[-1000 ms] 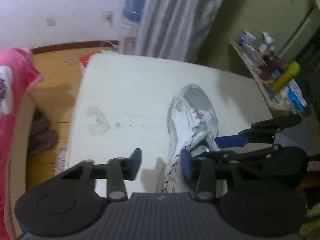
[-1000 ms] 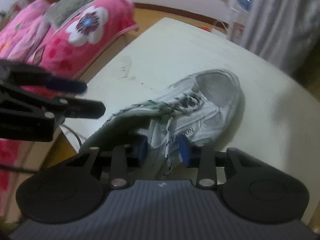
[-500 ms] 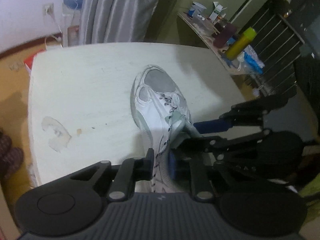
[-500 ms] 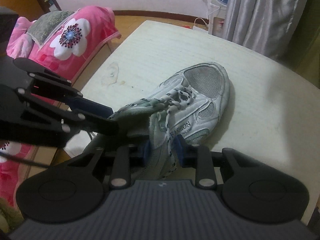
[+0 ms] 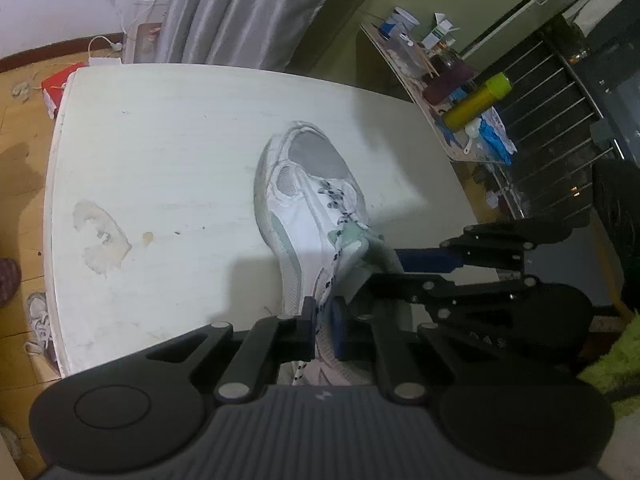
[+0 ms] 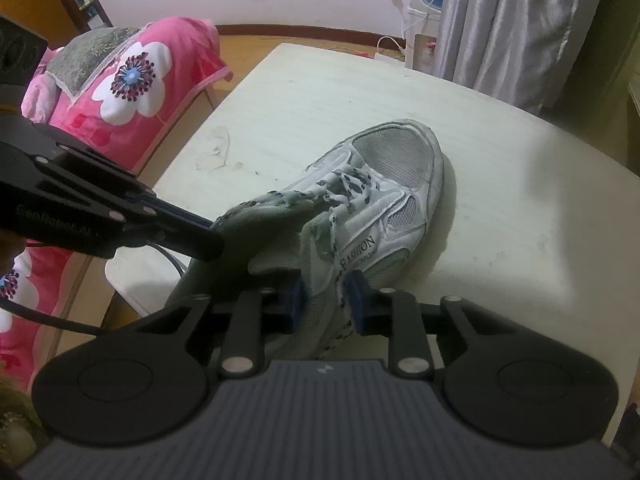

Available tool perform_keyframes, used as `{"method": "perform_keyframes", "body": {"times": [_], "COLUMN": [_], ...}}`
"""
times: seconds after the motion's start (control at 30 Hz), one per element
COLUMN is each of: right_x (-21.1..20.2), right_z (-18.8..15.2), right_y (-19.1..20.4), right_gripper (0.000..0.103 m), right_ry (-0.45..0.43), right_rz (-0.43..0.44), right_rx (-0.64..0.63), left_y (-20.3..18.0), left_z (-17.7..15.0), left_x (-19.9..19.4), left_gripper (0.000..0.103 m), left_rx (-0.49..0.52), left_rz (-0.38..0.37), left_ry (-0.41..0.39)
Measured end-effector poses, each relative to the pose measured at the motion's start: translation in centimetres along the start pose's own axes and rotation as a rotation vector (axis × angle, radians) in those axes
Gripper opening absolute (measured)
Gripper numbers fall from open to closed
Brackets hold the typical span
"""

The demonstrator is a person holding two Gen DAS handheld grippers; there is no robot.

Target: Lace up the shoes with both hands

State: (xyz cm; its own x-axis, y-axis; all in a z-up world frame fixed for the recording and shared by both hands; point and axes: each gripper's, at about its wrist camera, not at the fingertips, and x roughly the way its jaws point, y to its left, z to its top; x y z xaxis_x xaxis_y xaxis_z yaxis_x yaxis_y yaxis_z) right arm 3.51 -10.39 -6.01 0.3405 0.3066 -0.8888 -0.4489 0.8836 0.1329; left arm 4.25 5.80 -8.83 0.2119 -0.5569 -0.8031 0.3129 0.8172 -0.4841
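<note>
The white shoe [image 5: 308, 200] lay on the worktop [image 5: 160, 152], toe pointing away. The left gripper [image 5: 320, 326] was closing on a speckled lace [image 5: 322, 308] at the shoe's near end. The right gripper [image 6: 324, 304] was closing around the shoe's collar, another lace [image 6: 341, 284] between its pads.

A white sneaker [image 6: 384, 208] with grey mesh toe lies mid-frame, toe toward the top. Its speckled lace [image 6: 340, 280] trails loose toward the bottom edge.
</note>
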Motion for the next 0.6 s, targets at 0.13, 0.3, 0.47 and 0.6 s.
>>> {"method": "perform_keyframes", "body": {"times": [0.13, 0.3, 0.47, 0.6], "right_x": [0.1, 0.3, -0.2, -1.6], "right_z": [-0.1, -0.1, -0.3, -1.3], "right_y": [-0.1, -0.1, -0.6, -1.9], "right_gripper": [0.020, 0.020, 0.023, 0.023], "right_ry": [0.006, 0.005, -0.001, 0.008], "right_rz": [-0.011, -0.008, 0.036, 0.117], "right_rx": [0.020, 0.040, 0.029, 0.045], "left_y": [0.2, 1.1, 0.8, 0.5], "left_z": [0.2, 0.4, -0.4, -1.9], "left_x": [-0.8, -1.5, -1.5, -1.3], "left_gripper": [0.001, 0.002, 0.002, 0.007], "left_rx": [-0.013, -0.048, -0.034, -0.026], "left_rz": [-0.010, 0.006, 0.041, 0.107], "left_ry": [-0.009, -0.022, -0.020, 0.005]}}
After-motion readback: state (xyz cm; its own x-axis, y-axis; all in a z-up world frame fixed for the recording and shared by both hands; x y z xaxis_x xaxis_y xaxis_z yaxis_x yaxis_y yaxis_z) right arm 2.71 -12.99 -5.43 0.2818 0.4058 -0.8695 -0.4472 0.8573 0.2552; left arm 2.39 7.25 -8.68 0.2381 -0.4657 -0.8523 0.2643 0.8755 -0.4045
